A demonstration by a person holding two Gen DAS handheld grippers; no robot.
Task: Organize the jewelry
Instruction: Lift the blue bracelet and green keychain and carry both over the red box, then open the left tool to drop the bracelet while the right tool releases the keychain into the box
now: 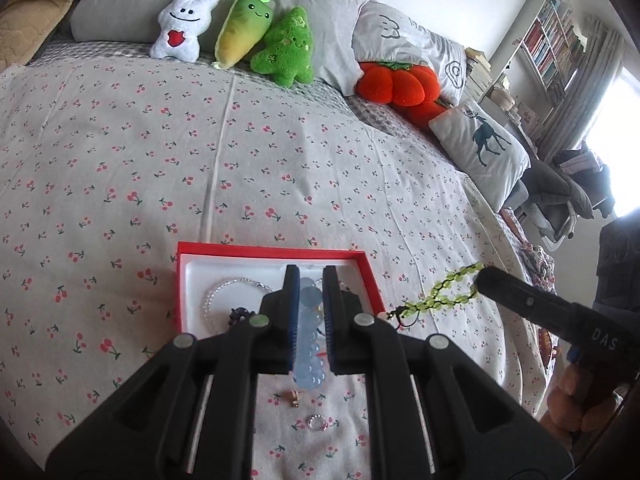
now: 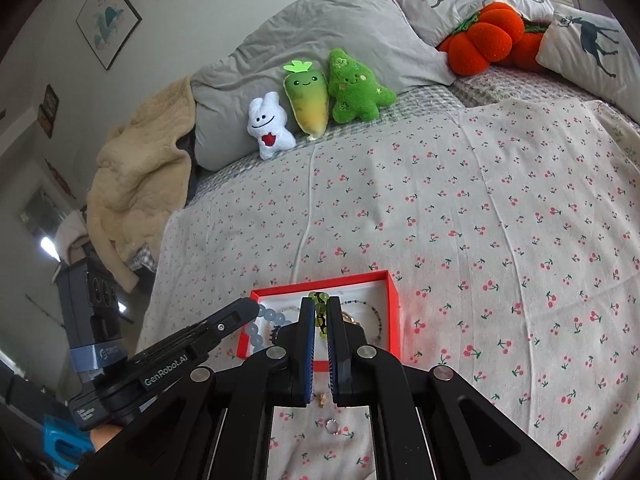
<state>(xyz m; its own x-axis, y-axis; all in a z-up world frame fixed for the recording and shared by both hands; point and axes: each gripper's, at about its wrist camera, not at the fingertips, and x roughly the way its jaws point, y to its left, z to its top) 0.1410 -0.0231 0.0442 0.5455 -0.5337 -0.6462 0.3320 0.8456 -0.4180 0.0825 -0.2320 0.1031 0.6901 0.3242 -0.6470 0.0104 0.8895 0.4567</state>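
A red jewelry box (image 1: 184, 280) with a white lining lies on the cherry-print bedspread; it also shows in the right wrist view (image 2: 394, 308). My left gripper (image 1: 311, 280) is shut on a pale blue bead bracelet (image 1: 308, 344) that hangs over the box's near edge. My right gripper (image 2: 320, 312) is shut on a green bead bracelet (image 2: 320, 318), held above the box; in the left wrist view it (image 1: 448, 294) hangs to the right of the box. A clear bead bracelet (image 1: 224, 292) and a dark piece (image 1: 238, 314) lie in the box.
A small gold earring (image 1: 295, 397) and a silver ring (image 1: 316, 423) lie on the bedspread in front of the box. Plush toys (image 1: 240, 32) and pillows (image 1: 480, 148) line the head of the bed. A beige blanket (image 2: 136, 192) hangs at the bed's left side.
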